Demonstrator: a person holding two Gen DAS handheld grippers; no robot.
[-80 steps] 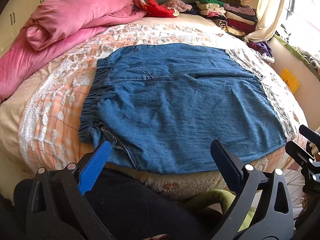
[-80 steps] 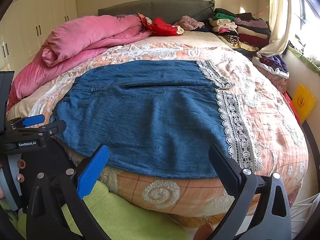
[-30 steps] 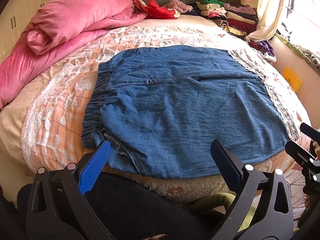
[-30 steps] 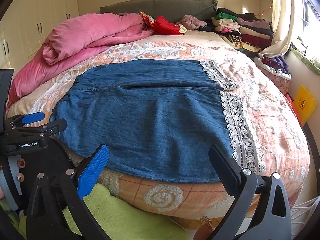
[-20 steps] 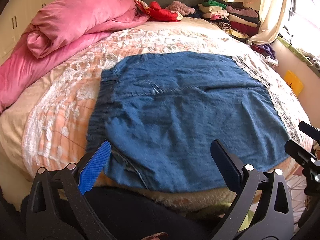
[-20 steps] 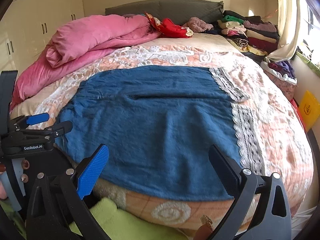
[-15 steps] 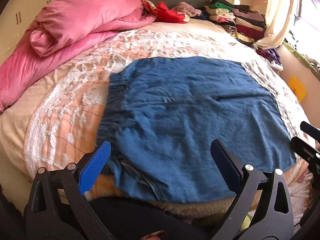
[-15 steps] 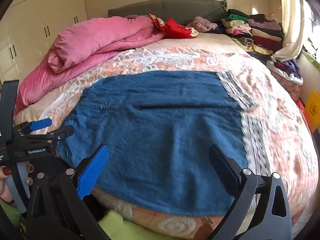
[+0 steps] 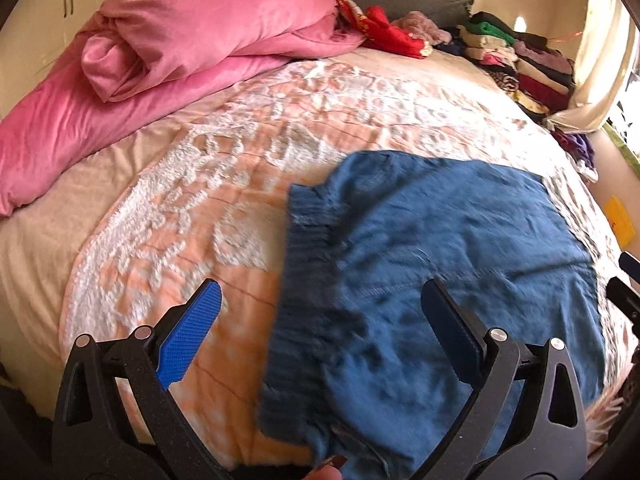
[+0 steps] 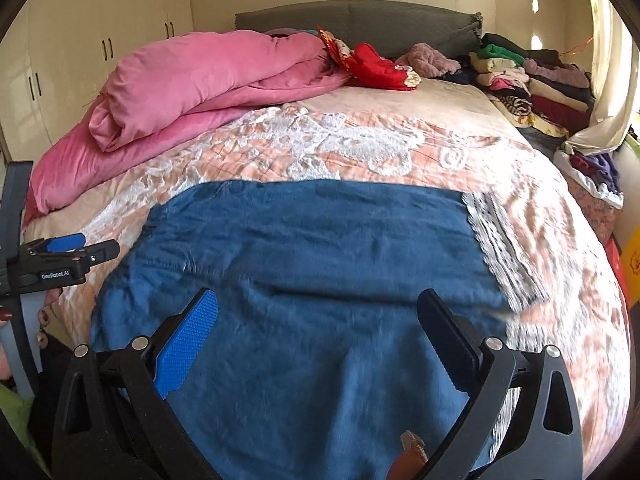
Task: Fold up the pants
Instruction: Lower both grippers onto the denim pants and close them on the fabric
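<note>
Pants (image 10: 320,280) flat on bed (image 10: 400,148); both grippers' fingers (image 9: 188,332) spread.

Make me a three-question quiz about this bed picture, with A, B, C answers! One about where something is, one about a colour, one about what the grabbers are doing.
1. Where is the pink duvet?
A. bunched at the bed's left side near the headboard
B. spread over the denim pants
C. on the floor

2. What colour are the pants?
A. red
B. blue denim
C. green

3. How are the left gripper and right gripper?
A. both clamped on the pants
B. one open, one shut
C. both open, holding nothing

Answers:
1 A, the duvet is piled by the grey headboard, clear of the pants.
2 B, the cloth lying flat is blue denim.
3 C, each pair of jaws stands wide apart with nothing between.
</note>
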